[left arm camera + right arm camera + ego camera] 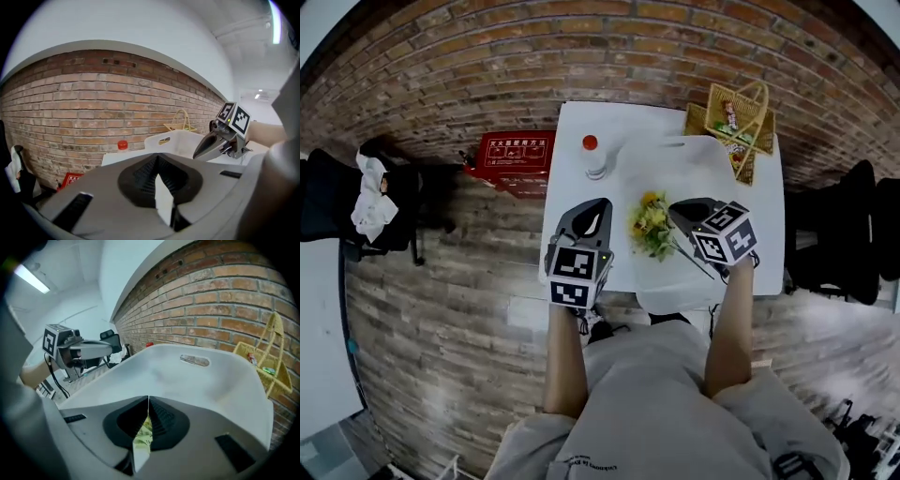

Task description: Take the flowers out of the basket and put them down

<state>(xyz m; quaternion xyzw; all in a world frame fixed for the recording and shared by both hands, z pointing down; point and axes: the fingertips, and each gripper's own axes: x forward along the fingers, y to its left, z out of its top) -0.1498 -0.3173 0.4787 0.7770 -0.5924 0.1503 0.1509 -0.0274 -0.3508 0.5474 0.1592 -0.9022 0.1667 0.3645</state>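
Flowers (652,225): yellow and green bunch, over the near left part of a white tray (680,169) that runs from the middle of the table (572,127) to its near edge; stems clamped in the closed jaws of the right gripper (677,214), and whether the blooms touch the tray cannot be told. Left gripper (600,208): jaws together with nothing between them, at the table's near left edge, just beside the tray. Basket (741,117): wicker, on the far right corner behind the tray; bottle (592,157), red cap, near the far edge left of the tray.
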